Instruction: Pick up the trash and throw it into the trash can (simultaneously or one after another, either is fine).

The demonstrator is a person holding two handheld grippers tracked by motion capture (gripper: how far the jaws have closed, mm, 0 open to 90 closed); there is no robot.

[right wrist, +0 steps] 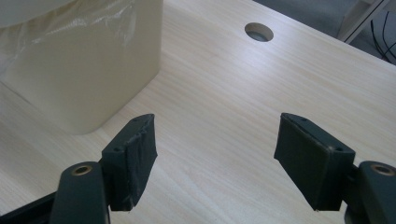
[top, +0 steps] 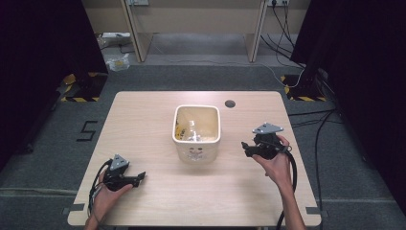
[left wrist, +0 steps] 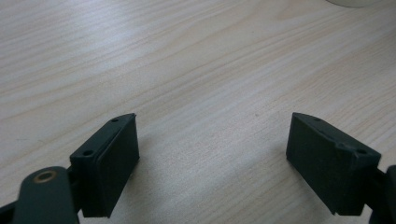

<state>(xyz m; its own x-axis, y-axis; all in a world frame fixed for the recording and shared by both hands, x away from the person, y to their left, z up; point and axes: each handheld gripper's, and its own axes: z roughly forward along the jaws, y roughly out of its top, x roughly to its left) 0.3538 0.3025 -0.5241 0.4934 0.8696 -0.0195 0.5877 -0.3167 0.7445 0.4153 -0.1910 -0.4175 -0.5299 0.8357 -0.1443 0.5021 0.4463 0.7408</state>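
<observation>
A: Bin sits mid-table with its liner inside. My right gripper is just beside it, jaws wide, empty.

B: Left gripper?

A: Wide too, empty, parked near the front edge. I'd approach the rim level, slowly.

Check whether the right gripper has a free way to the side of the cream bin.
Probably yes. The right gripper hangs open beside the cream bin, jaws pointed toward it, with bare table between them. In the right gripper view the bin's wall stands just ahead to the left, nothing blocking it.
</observation>
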